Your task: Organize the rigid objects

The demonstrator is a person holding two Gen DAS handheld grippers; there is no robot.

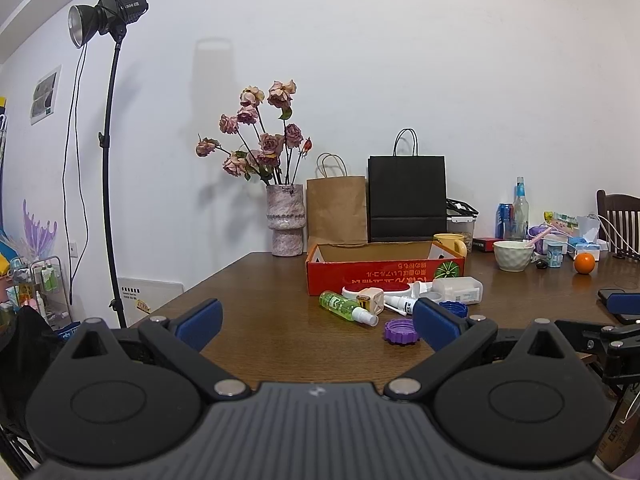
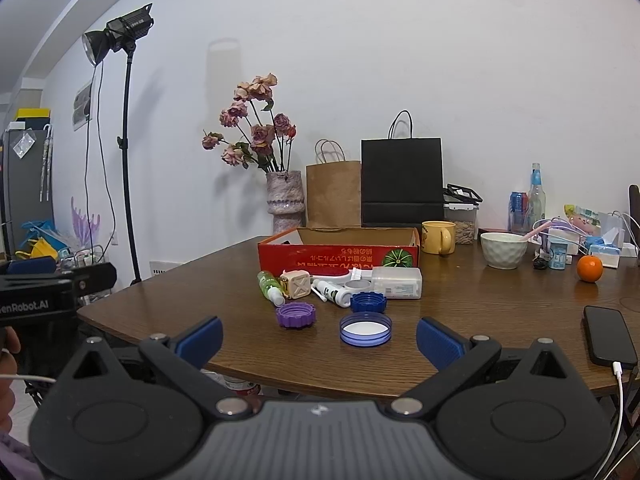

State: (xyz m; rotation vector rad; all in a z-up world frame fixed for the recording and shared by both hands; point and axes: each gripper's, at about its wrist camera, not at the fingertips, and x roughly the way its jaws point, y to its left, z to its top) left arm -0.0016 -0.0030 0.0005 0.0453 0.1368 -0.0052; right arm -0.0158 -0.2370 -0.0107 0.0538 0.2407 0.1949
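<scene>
A red cardboard box [image 1: 384, 274] [image 2: 338, 254] stands open on the brown table. In front of it lie a green spray bottle [image 1: 347, 308] [image 2: 270, 287], a beige cube [image 2: 296, 283], a white nasal spray [image 2: 332, 292], a clear rectangular container [image 2: 396, 283], a purple lid [image 1: 401, 331] [image 2: 296, 314], a dark blue lid [image 2: 368, 302] and a clear blue lid [image 2: 365, 329]. My left gripper [image 1: 318, 322] is open and empty, short of the objects. My right gripper [image 2: 318, 340] is open and empty, near the clear blue lid.
A vase of dried roses [image 1: 286, 224], a brown bag [image 1: 337, 208] and a black bag [image 1: 407, 196] stand at the back. A yellow mug [image 2: 438, 237], white bowl [image 2: 503, 250], orange [image 2: 589, 269] and phone [image 2: 609, 340] are at right. A light stand [image 1: 110, 160] is left.
</scene>
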